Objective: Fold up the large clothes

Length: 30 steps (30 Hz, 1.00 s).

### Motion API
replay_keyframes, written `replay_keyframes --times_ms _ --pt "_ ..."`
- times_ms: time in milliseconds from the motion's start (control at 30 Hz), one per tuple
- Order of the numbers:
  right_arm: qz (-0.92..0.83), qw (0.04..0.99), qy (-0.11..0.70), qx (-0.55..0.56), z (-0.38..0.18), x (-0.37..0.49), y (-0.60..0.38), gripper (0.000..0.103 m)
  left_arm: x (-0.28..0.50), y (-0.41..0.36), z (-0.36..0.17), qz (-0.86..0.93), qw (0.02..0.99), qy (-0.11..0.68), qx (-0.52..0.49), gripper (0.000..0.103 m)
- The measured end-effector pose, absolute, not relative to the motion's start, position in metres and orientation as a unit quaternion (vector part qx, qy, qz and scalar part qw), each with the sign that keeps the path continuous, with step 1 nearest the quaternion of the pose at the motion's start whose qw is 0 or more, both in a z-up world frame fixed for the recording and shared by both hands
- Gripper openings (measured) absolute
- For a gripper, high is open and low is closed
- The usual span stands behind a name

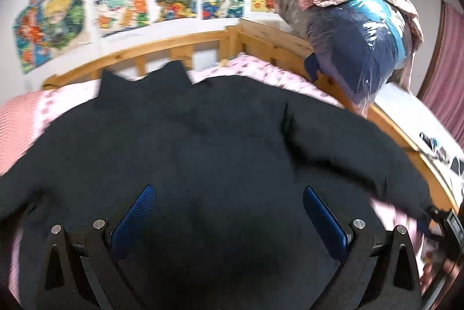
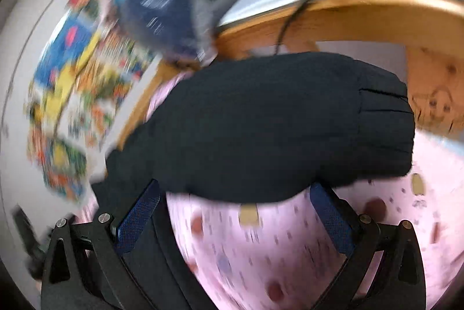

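A dark jacket (image 1: 203, 141) lies spread flat on the pink bed sheet (image 2: 275, 252) inside the wooden bed frame (image 1: 269, 46), the left gripper (image 1: 229, 194) hovering over its back with fingers wide and empty, the right gripper (image 2: 235, 191) equally wide beside its sleeve (image 2: 275, 121).

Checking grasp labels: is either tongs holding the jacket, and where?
Nothing is held. Left tongs stand open over the jacket; right tongs stand open by its sleeve.
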State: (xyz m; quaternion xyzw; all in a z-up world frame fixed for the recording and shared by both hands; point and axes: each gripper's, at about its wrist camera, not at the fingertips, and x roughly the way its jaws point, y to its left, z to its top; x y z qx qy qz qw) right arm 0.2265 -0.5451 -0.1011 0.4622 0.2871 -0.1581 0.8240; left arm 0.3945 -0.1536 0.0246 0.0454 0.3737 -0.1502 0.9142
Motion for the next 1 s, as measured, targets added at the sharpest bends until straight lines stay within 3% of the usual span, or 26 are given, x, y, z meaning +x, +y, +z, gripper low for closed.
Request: replay_keyframes --times_ms 133,200,267,333,533,700,1000 --pt "-0.221 0.788 0.215 0.534 -0.112 0.236 -0.555 0.096 0.456 -0.204 0.006 -0.165 0.918 0.357 0.047 0.103" --pt "-0.266 0.771 0.209 0.54 -0.116 0.242 -0.558 0.069 0.479 -0.222 -0.005 -0.166 0.916 0.362 0.049 0.103" --pt "-0.288 0.76 0.208 0.544 -0.123 0.247 -0.564 0.059 0.498 -0.236 -0.018 -0.165 0.91 0.377 0.052 0.103" --pt "-0.298 0.749 0.196 0.559 -0.131 0.25 -0.569 0.056 0.511 -0.246 -0.034 -0.166 0.903 0.393 0.059 0.103" --pt "-0.304 0.769 0.199 0.527 -0.132 0.272 -0.576 0.018 0.532 -0.254 -0.089 -0.168 0.864 0.471 0.062 0.103" --pt "-0.299 0.813 0.211 0.454 -0.104 0.284 -0.576 0.009 0.533 -0.245 -0.091 -0.172 0.862 0.474 0.043 0.103" --pt "-0.208 0.907 0.188 0.314 -0.005 0.319 -0.563 0.009 0.518 -0.179 -0.044 -0.153 0.864 0.48 0.001 0.103"
